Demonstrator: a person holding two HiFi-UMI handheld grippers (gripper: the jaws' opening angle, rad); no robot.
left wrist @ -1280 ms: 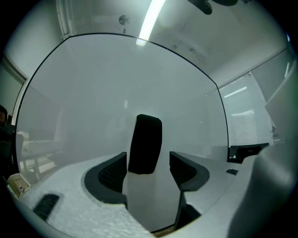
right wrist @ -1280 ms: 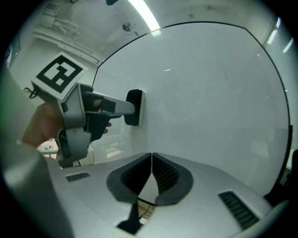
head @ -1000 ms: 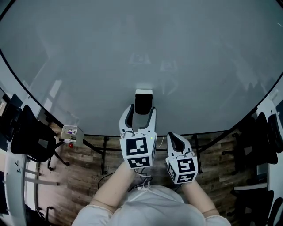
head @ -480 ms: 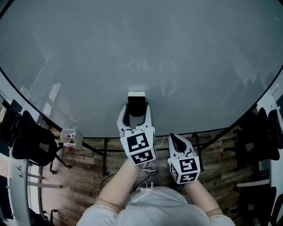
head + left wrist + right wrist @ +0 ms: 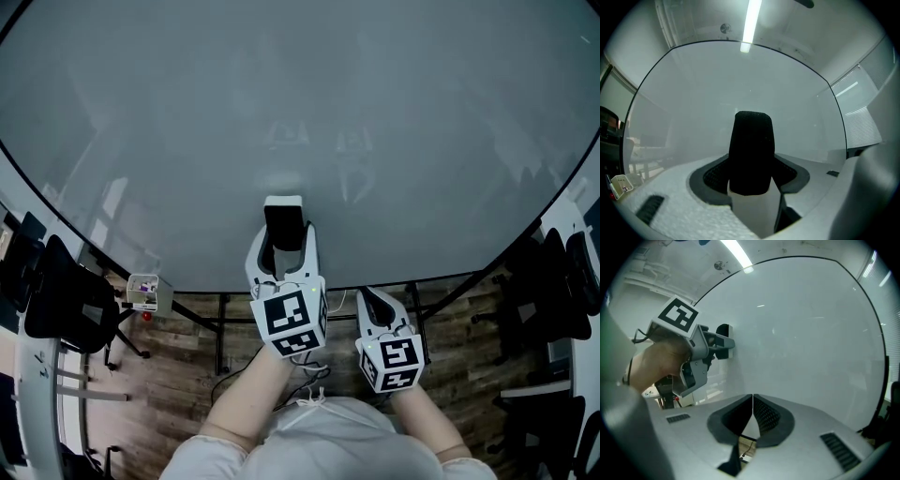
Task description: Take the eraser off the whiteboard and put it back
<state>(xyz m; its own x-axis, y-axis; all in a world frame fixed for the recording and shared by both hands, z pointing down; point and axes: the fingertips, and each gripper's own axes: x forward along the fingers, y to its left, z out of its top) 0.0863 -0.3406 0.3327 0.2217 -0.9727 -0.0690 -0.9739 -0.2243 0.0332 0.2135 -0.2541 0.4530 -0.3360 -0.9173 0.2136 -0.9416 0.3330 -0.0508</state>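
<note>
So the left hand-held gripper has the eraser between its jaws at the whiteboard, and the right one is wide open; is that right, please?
Not quite: the right gripper view shows the right hand-held gripper shut, empty. The left hand-held gripper does have the eraser between its jaws, which have just been closing, at the whiteboard.

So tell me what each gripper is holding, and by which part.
The left gripper, jaws just closing, appears to pinch the eraser by its two long sides, against the whiteboard. The right gripper holds nothing, jaws together.
</note>
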